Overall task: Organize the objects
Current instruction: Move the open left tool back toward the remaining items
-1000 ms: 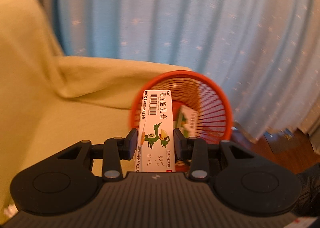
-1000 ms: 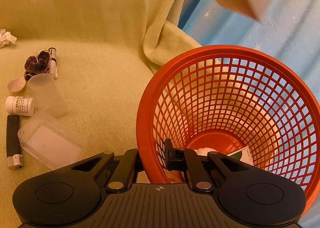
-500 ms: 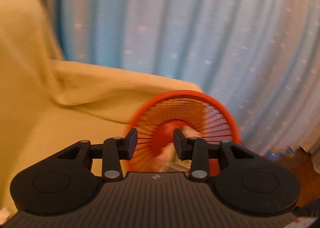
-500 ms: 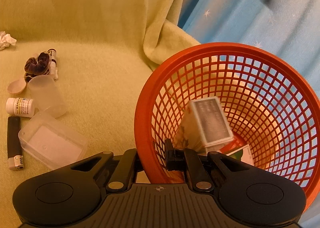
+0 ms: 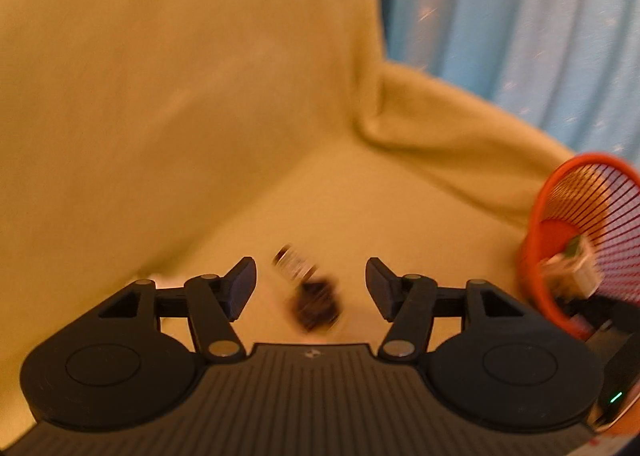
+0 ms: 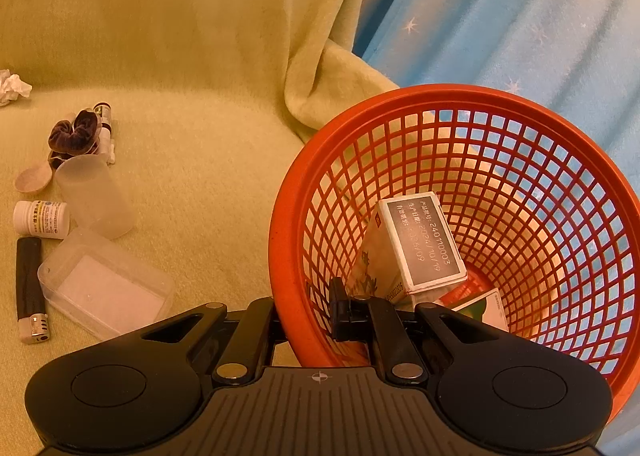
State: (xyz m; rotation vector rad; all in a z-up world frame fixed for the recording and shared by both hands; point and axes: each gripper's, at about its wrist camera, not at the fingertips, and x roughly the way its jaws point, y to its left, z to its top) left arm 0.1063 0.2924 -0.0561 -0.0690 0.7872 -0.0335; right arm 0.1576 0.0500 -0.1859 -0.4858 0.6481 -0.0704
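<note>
My right gripper (image 6: 308, 316) is shut on the near rim of the orange mesh basket (image 6: 480, 104), one finger inside and one outside. A white medicine box (image 6: 424, 244) leans inside it beside a green-printed box (image 6: 484, 308). In the blurred left wrist view, my left gripper (image 5: 311, 272) holds nothing and its jaws are opening. It hangs above the sofa seat, with a dark velvet scrunchie (image 5: 316, 306) and a small vial (image 5: 290, 258) lying beyond the gap. The basket (image 5: 536, 224) stands far right there.
On the yellow-covered seat lie the scrunchie (image 6: 74, 132), a spoon (image 6: 34, 180), a frosted cup (image 6: 94, 196) on its side, a white pill bottle (image 6: 40, 218), a black lighter (image 6: 30, 288), a clear plastic box (image 6: 106, 284) and a crumpled tissue (image 6: 12, 86). Blue curtain hangs behind.
The left gripper let the white box drop into the basket, then swung left and down over the seat with its jaws wider apart. The right gripper kept its hold on the rim.
</note>
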